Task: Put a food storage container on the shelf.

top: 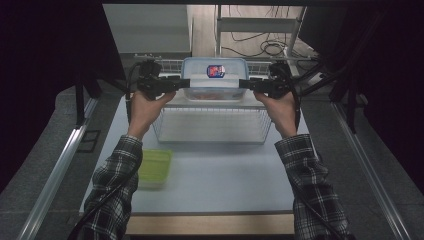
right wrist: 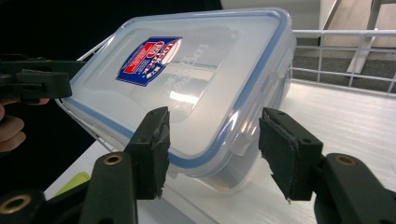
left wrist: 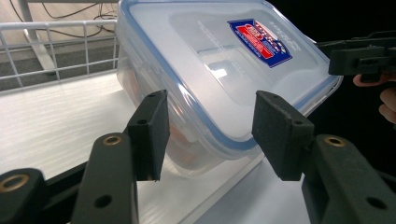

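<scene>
On the tabletop (top: 215, 165), at about eight o'clock, a green lidded box (top: 155, 167) is lying untouched beside the person's left sleeve. Moving right, the left claw (top: 182, 84) is reaching in from nine o'clock toward the clear container (top: 214, 80) with the blue-rimmed lid and red-and-blue label (top: 215, 71). In the left gripper view its pads (left wrist: 152, 130) are standing half spread either side of the container's end (left wrist: 219, 140); whether they are pressing on it I cannot tell. The container is sitting at twelve o'clock, on the white shelf over the wire basket (top: 210, 125), something reddish showing through its wall. From three o'clock the right claw (top: 245, 84) is mirroring the left, likewise half spread around the opposite end (right wrist: 210, 154), contact again unclear.

The step in hand looks like a two-sided grasp of the container before lifting it. The next move probably calls for both claws to be closing evenly on the ends, then rising together and level so it does not tip.
</scene>
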A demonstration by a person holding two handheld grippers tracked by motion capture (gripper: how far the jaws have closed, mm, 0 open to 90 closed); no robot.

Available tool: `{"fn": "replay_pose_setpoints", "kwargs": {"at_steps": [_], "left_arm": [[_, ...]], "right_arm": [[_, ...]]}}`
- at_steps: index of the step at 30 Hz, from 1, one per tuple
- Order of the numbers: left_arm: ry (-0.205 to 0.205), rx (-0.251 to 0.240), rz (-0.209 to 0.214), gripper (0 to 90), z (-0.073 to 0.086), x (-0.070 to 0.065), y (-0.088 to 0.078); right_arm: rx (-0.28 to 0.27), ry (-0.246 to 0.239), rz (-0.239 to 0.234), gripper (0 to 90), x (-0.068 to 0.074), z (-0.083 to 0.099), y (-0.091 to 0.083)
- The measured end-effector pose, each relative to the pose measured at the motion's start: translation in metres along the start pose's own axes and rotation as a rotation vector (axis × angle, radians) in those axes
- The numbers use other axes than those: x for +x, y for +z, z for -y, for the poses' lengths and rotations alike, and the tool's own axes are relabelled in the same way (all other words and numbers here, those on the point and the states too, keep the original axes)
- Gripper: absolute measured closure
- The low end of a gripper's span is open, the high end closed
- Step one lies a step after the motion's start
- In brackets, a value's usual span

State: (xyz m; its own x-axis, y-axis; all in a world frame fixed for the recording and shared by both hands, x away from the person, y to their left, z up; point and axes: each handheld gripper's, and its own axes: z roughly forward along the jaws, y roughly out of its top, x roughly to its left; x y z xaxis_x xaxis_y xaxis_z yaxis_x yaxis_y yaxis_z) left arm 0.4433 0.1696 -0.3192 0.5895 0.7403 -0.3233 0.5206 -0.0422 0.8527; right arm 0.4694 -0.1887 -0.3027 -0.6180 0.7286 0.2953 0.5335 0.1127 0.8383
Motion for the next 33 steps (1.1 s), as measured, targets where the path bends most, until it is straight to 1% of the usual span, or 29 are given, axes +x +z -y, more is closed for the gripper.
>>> {"fn": "replay_pose_setpoints", "kwargs": {"at_steps": [4, 5, 6, 8, 9, 11, 13, 14, 16, 17, 19, 21, 28, 31, 33], "left_arm": [[0.01, 0.003, -0.019, 46.0, -0.002, 0.0, -0.001], [0.021, 0.011, -0.025, 46.0, -0.002, -0.001, -0.002], [0.021, 0.01, -0.032, 45.9, -0.002, -0.002, -0.002], [0.045, 0.016, -0.061, 45.2, -0.004, -0.005, -0.002], [0.055, 0.016, -0.072, 43.1, -0.004, -0.007, -0.003], [0.064, 0.013, -0.073, 40.0, -0.003, -0.01, -0.005], [0.093, 0.023, -0.089, 37.0, -0.002, -0.013, -0.008], [0.111, 0.019, -0.094, 35.4, -0.001, -0.015, -0.01], [0.131, 0.011, -0.088, 31.6, 0.003, -0.019, -0.014], [0.138, 0.012, -0.077, 29.9, 0.005, -0.021, -0.016], [0.157, 0.018, -0.068, 28.4, 0.012, -0.025, -0.018], [0.16, 0.028, -0.054, 25.7, 0.019, -0.029, -0.019], [0.196, 0.047, -0.01, 17.0, 0.049, -0.038, -0.021], [0.206, 0.053, 0.006, 13.7, 0.062, -0.042, -0.021], [0.213, 0.055, 0.016, 12.3, 0.07, -0.044, -0.022]], "right_arm": [[0.001, -0.005, -0.009, 46.0, 0.003, 0.0, -0.001], [0.001, -0.012, -0.003, 46.0, 0.004, -0.001, -0.001], [0.0, -0.015, 0.001, 45.9, 0.004, -0.001, -0.001], [-0.003, -0.015, 0.0, 46.0, 0.004, 0.0, -0.001], [-0.007, -0.016, -0.001, 45.8, 0.004, 0.0, -0.001], [-0.018, -0.025, 0.002, 43.5, 0.004, 0.001, -0.002], [-0.026, -0.037, -0.01, 40.3, 0.004, 0.003, -0.005], [-0.026, -0.046, -0.011, 39.0, 0.004, 0.003, -0.007], [-0.034, -0.065, -0.02, 36.7, 0.006, 0.006, -0.011], [-0.041, -0.077, -0.027, 35.4, 0.006, 0.008, -0.012], [-0.044, -0.099, -0.033, 33.0, 0.008, 0.011, -0.016], [-0.05, -0.136, -0.02, 29.8, 0.012, 0.016, -0.018], [-0.05, -0.219, 0.008, 21.2, 0.022, 0.035, -0.023], [-0.049, -0.245, 0.016, 18.7, 0.025, 0.043, -0.025], [-0.051, -0.254, 0.014, 17.3, 0.027, 0.049, -0.026]]}}
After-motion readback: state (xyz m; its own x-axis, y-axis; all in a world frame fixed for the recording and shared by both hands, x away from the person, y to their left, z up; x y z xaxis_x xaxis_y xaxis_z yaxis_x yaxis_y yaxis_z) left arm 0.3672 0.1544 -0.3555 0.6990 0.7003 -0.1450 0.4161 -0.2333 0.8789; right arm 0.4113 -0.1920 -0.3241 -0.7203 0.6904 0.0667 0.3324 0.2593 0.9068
